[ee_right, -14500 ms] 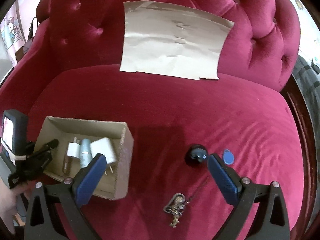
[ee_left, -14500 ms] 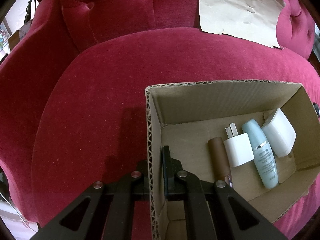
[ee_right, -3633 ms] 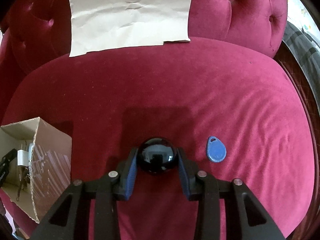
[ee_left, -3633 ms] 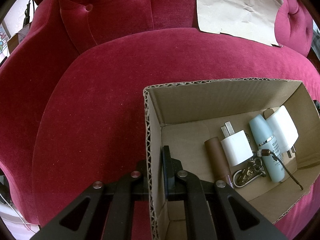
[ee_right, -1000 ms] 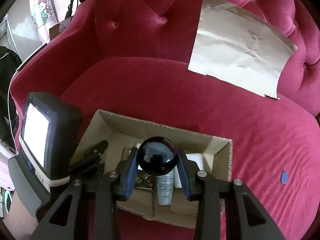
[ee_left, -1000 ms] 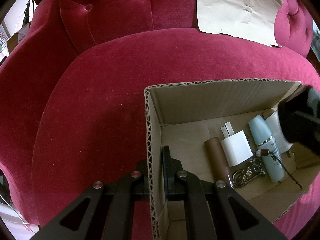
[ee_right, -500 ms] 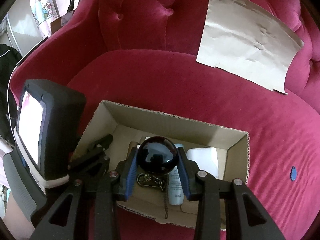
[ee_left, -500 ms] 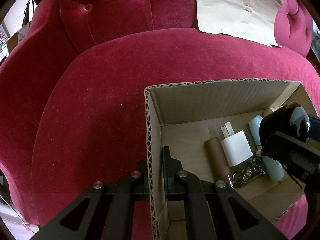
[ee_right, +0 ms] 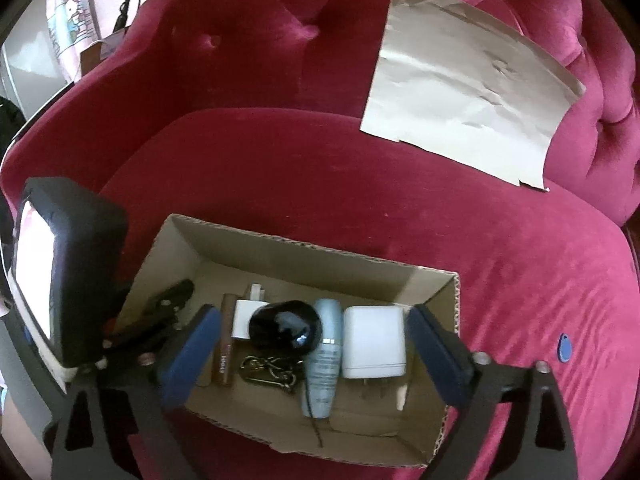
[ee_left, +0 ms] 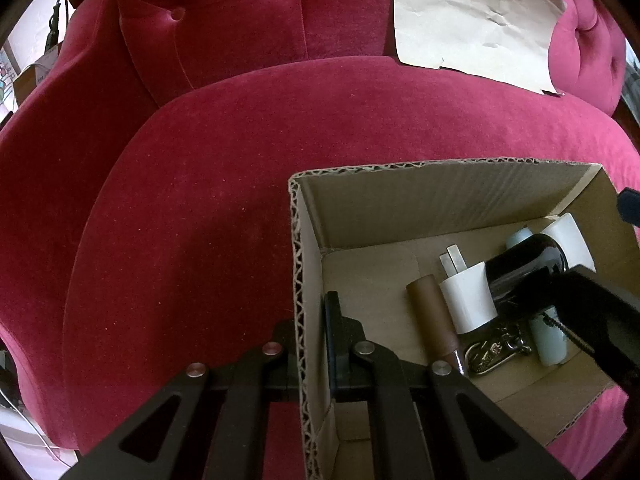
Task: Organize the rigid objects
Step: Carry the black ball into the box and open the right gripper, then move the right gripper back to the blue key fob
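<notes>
Your left gripper (ee_left: 311,326) is matte black, its two arms cut with triangular openings and studded with round silver screws. Your right gripper (ee_right: 314,354) has the same black frame and silver screws, but its fingers (ee_right: 188,354) wear blue pads. A black block with a bright screen (ee_right: 34,272) rides on the left unit.

A deep red velvet sofa (ee_right: 320,184) with a button-tufted backrest fills the view. A creased sheet of pale paper (ee_right: 468,108) leans against that backrest, and left of the sofa a bright wall carries a cartoon picture (ee_right: 72,20).
</notes>
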Tool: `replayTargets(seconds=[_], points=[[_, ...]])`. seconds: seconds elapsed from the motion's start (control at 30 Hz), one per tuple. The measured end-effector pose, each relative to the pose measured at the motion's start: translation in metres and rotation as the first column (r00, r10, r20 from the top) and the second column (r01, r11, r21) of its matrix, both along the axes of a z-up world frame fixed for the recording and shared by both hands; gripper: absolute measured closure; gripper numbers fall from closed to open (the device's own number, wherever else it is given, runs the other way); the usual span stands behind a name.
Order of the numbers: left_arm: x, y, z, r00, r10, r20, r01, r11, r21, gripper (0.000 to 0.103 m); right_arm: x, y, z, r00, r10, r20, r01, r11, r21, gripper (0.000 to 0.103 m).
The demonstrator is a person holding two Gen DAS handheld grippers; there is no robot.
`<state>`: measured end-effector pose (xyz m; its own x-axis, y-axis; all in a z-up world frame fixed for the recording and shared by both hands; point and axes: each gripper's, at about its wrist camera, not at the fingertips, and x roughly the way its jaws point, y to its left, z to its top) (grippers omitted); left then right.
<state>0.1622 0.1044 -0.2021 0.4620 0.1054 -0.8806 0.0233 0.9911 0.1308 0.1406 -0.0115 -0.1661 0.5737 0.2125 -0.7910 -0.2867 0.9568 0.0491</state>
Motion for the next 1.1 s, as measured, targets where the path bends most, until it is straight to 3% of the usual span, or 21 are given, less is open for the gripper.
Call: replayTargets(seconds=[0.67, 1.1], points=[[0.000, 0.000, 0.000, 1.000, -0.001, 0.000, 0.001, 1.000, 0.003, 0.097, -0.004, -0.013, 0.010, 1.000, 0.004, 0.027, -0.004, 1.000, -0.006, 0.000], [0.000, 0.001, 0.000, 1.000, 0.000, 0.000, 0.000, 1.000, 0.003, 0.097, 0.001, -0.054, 0.031, 0.997, -0.050, 0.059, 0.050, 0.999, 0.004, 0.000]])
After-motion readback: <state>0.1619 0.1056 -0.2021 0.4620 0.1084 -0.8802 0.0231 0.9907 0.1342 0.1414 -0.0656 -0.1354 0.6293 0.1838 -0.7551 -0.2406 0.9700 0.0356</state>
